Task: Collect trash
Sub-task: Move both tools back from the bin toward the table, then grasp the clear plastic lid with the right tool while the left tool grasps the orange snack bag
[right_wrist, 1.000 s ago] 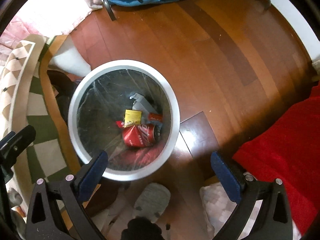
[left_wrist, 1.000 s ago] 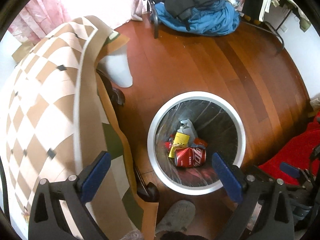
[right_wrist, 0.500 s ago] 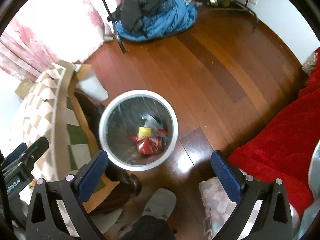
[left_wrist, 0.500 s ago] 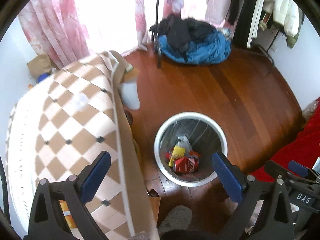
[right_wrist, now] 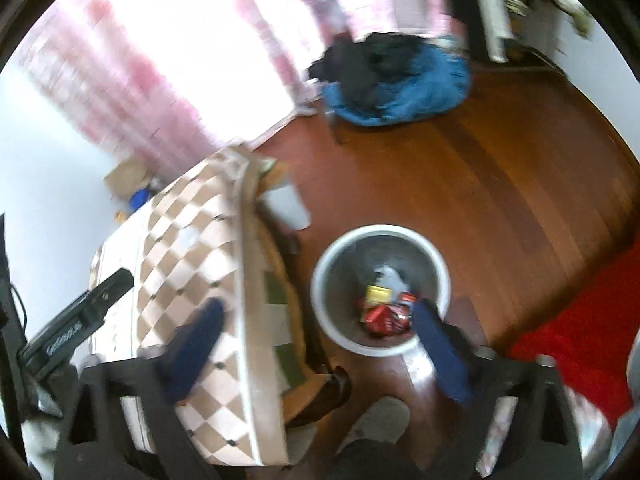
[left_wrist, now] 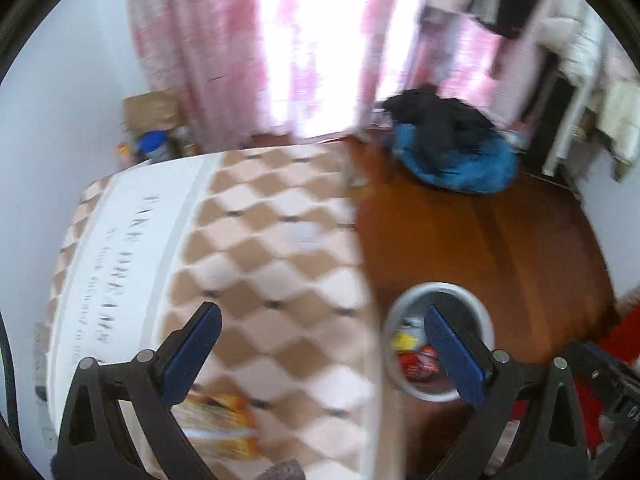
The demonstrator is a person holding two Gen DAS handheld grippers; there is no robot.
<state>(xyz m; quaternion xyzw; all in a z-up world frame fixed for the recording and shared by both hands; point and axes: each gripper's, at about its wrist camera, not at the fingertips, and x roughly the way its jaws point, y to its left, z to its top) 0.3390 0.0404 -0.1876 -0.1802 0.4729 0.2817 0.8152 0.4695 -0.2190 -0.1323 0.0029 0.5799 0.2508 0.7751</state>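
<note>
Both views have risen away from the bin [right_wrist: 380, 236] toward the desk [left_wrist: 280, 240], both tongs, left [left_wrist: 320, 350] and right [right_wrist: 316, 344], gaping empty, where a light, crinkly snack wrapper [left_wrist: 218, 420] lies near-edge; pinch its flat margin.

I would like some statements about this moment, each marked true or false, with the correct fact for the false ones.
1. The left tool is open and holds nothing. True.
2. The bin is empty. False: it holds a red can, a yellow wrapper and other scraps.
3. The bin stands on the wooden floor beside the checkered table. True.
4. The right tool grips the red can. False: it is open, and the can lies in the bin.
5. An orange packet lies on the table near the left tool. True.
</note>
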